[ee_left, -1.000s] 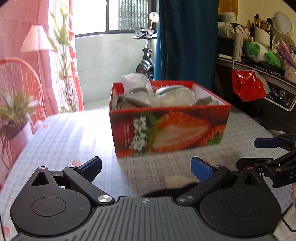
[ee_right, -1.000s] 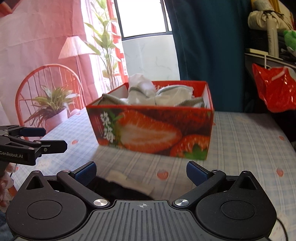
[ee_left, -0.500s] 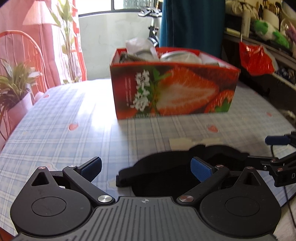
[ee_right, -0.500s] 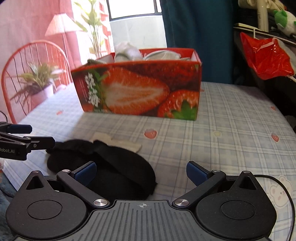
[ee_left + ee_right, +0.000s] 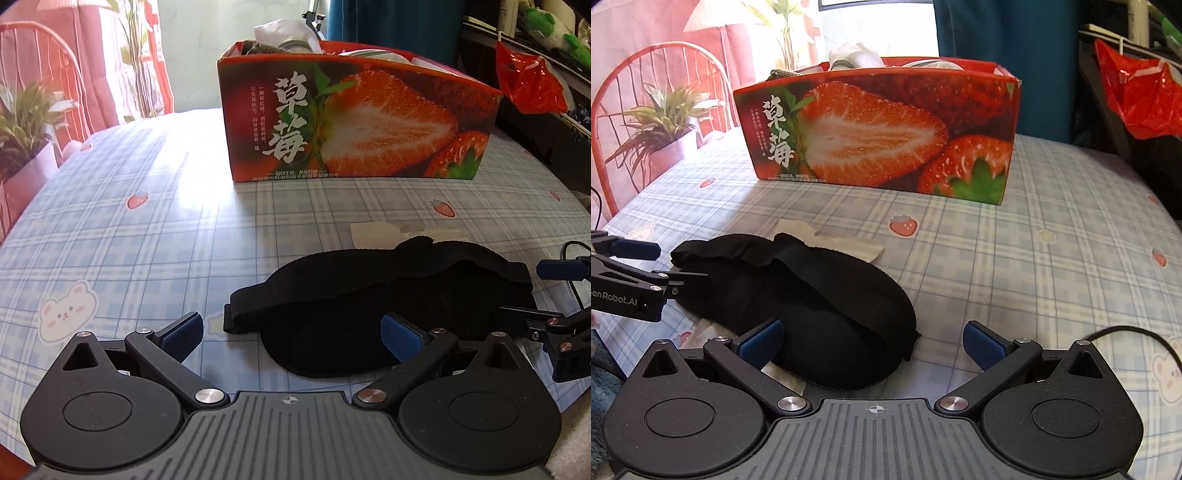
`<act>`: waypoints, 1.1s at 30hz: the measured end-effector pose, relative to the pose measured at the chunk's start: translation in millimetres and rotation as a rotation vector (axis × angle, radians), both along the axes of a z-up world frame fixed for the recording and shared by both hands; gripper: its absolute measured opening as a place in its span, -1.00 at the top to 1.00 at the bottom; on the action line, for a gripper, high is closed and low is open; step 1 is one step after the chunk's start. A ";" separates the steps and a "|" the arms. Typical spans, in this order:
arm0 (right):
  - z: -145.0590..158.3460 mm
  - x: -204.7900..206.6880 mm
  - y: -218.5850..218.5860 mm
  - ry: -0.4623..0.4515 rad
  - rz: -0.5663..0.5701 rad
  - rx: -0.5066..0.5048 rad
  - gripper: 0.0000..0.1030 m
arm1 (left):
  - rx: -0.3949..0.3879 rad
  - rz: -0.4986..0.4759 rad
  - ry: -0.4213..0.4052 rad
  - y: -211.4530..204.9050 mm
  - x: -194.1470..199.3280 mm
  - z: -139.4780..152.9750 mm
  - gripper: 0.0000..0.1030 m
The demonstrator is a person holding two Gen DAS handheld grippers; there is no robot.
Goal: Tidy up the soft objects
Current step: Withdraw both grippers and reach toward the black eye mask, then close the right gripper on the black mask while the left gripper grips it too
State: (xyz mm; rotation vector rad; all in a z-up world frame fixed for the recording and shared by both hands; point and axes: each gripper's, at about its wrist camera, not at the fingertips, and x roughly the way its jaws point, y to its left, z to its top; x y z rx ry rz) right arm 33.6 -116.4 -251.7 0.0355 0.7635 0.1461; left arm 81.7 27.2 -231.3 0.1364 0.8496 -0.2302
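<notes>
On the near part of the bench [image 5: 155, 229], just ahead of both pairs of tongs, a black sleep mask [image 5: 373, 295] is lying flat with its strap [image 5: 258, 301] trailing off one end; its long axis is running crosswise to both cameras, from the left tongs [image 5: 291, 330] over to the right tongs [image 5: 873, 341]; the left tongs are standing wide and holding nothing, with the strap end sitting between their fingers and the padded body spreading toward their right finger [image 5: 400, 334]; the right tongs are likewise spread wide and empty, with the other end of the mask lying under their left finger [image 5: 761, 339] and bare cloth ahead of the other. Neither pair is touching the mask as far as the views are showing; each is reaching one end, so a two-ended lift is looking likely, though the left pair is sitting more squarely over the fabric. Beyond the mask, well apart from it, a strawberry-printed box [image 5: 882, 129] is standing open with pale soft things [image 5: 288, 31] already heaped inside; that is probably where the mask is going. A slip of pale paper [image 5: 846, 243] is lying just behind the mask. The bench is wearing a blue plaid cloth dotted with strawberries and bears; around it a red wire chair [image 5: 646, 81], a potted plant [image 5: 26, 122], a dark blue curtain [image 5: 1004, 33] and a red plastic bag [image 5: 528, 85] are showing.
</notes>
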 end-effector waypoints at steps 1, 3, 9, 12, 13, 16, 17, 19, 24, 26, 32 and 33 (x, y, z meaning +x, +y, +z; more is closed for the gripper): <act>-0.8 0.6 -1.1 0.005 0.002 0.010 -0.99 | -0.002 0.001 0.006 0.4 0.6 -0.8 -1.00; -2.5 1.7 -3.1 0.021 0.007 0.038 -0.99 | -0.007 0.006 0.023 0.8 1.9 -3.2 -1.00; -3.6 2.4 -3.3 0.023 0.006 0.052 -0.99 | -0.032 0.018 0.042 2.2 4.1 -6.1 -1.00; -3.9 2.4 -2.9 0.021 0.005 0.054 -0.99 | -0.015 0.014 0.034 -0.3 3.5 -7.5 -1.00; -4.1 2.5 -3.4 0.021 0.004 0.056 -0.99 | -0.014 0.015 0.032 -0.6 3.3 -7.7 -1.00; -4.3 2.9 -4.6 0.023 0.000 0.061 -0.99 | -0.013 0.017 0.031 -0.1 3.8 -7.8 -1.00; -4.4 2.4 -4.7 0.021 -0.004 0.064 -0.99 | -0.013 0.018 0.031 -0.1 3.9 -7.9 -1.00; -5.2 1.6 -5.0 0.012 -0.013 0.069 -0.99 | -0.012 0.018 0.030 0.2 4.4 -7.9 -1.00; -5.5 1.2 -4.7 0.005 -0.020 0.068 -0.99 | -0.011 0.018 0.024 0.4 3.9 -8.1 -1.00; -5.1 1.8 -5.0 0.004 -0.019 0.066 -0.99 | -0.008 0.018 0.020 -0.1 3.3 -8.5 -1.00; -4.9 1.7 -5.9 0.001 -0.009 0.077 -0.99 | -0.006 0.018 0.012 -0.9 1.6 -9.1 -1.00; -4.8 1.7 -6.0 -0.001 0.002 0.093 -0.99 | -0.004 0.018 0.012 -1.3 1.5 -9.2 -1.00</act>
